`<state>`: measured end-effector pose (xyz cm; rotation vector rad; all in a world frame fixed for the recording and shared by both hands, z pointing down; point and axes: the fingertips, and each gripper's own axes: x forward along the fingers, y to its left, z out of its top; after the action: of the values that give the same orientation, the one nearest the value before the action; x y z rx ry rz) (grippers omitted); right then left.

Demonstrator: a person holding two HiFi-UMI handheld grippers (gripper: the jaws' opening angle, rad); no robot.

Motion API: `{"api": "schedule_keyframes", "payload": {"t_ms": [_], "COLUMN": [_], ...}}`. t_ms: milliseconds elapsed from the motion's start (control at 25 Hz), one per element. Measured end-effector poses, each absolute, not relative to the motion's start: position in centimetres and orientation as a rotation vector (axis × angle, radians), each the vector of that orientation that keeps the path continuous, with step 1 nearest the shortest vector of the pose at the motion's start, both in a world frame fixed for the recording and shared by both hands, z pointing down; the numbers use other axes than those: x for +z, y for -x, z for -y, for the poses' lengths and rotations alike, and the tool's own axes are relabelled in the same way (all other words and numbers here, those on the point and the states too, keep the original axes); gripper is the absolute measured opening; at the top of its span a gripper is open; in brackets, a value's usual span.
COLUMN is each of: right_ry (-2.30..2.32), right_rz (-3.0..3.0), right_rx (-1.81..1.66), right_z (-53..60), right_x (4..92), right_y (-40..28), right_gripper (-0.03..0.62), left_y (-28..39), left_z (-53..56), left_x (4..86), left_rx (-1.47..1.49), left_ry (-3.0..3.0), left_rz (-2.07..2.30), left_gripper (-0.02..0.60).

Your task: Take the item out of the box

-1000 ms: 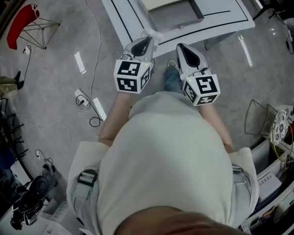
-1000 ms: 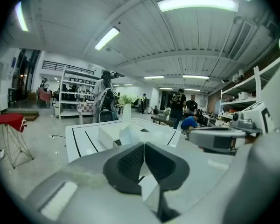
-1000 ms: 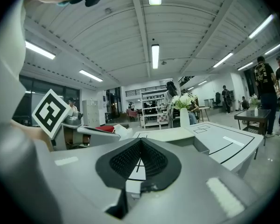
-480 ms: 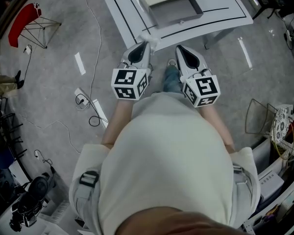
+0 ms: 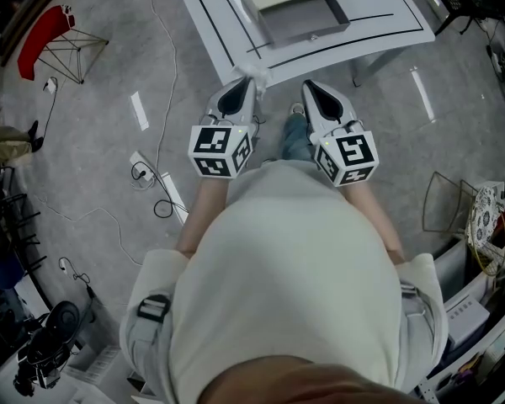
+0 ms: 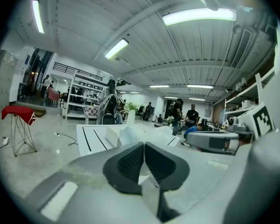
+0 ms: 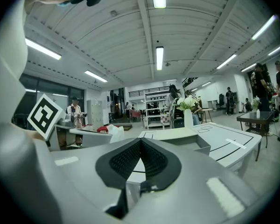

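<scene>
Your left hand-held gripper (image 5: 251, 82) is closed on the white item (image 5: 257, 71), pinched at its very tips by the near edge of the worktop (image 5: 387, 11). The item is well clear of the open box (image 5: 296, 11) farther back. Your right hand-held gripper (image 5: 307, 85) is closed and empty. The pinch looks shallow, so squeeze firmly, move slowly and avoid jerks.

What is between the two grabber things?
In the head view, the person's blue trouser leg shows between the left gripper and the right gripper.
</scene>
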<state>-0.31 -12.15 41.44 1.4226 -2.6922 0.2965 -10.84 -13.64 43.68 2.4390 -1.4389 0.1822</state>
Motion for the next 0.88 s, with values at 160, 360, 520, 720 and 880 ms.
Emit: {"api": "schedule_keyframes", "payload": {"t_ms": [160, 360, 520, 720, 880], "right_ry": [-1.424, -1.417, -1.414, -1.415, -1.418], "right_rz": [2.691, 2.684, 2.685, 2.683, 2.683], "right_rx": [0.293, 0.276, 0.275, 0.275, 0.27], "right_z": [12.1, 12.18, 12.19, 12.21, 12.4], "right_x": [41.43, 41.5, 41.57, 41.56, 41.48], "right_y": [0.31, 0.68, 0.7, 0.72, 0.72], "right_gripper": [-0.003, -0.003, -0.003, -0.003, -0.003], "left_y": [10.86, 11.07, 11.04, 11.09, 11.03], "left_z": [13.54, 13.8, 13.86, 13.9, 14.13], "left_x": [43.52, 43.54, 43.64, 43.62, 43.46], "left_rx": [0.183, 0.184, 0.186, 0.185, 0.18], "left_ry": [-2.442, -2.442, -2.439, -2.437, -2.443], "left_rz": [1.442, 1.446, 1.446, 1.445, 1.444], "left_gripper": [0.009, 0.011, 0.009, 0.009, 0.009]}}
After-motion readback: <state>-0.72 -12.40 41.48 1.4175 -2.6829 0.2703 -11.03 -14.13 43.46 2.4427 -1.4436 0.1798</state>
